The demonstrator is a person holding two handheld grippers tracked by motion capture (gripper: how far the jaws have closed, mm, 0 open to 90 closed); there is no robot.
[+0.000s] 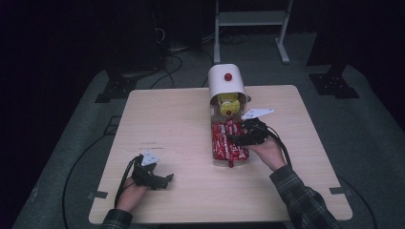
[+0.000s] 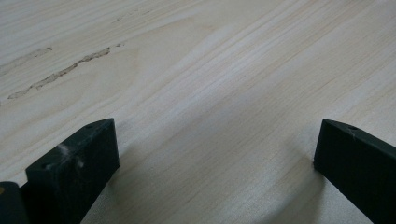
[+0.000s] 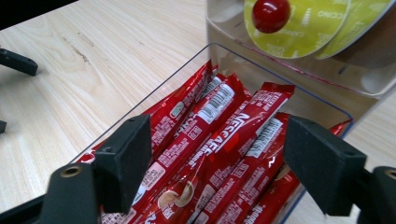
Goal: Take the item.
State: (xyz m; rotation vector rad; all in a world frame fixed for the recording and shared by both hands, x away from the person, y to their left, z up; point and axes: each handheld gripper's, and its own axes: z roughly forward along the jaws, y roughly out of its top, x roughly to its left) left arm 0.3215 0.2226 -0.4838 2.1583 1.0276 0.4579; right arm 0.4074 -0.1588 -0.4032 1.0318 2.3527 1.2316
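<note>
Sachets: red coffee sachets [image 3: 233,140], at least five countable in the right gripper view, lying side by side lengthwise in a clear drawer [image 3: 154,95]; more may be hidden beneath.
Drawer: one, pulled out of the dispenser [image 1: 226,82] toward the person, near the table's middle right.
Right gripper: [image 3: 217,161] one, poised just over the sachets, jaws apart on either side of the stack with several sachets between them; pads not pressing on any.
Left gripper: [image 2: 217,149] one, jaws wide apart with bare wood between them, holding nothing; it rests low at the table's near left, well apart from the drawer.
Dispenser: one, white domed top with a red knob [image 1: 228,76]; its lower clear compartment holds yellow-green capsules [image 3: 303,23], two discs showing, behind a second red knob [image 3: 271,13].
Table: [image 1: 167,119] one, pale wood, with a faint scuff [image 2: 60,72] in the grain.
Room: dim; grey floor, black cables, a white frame [image 1: 250,24] beyond the table.
</note>
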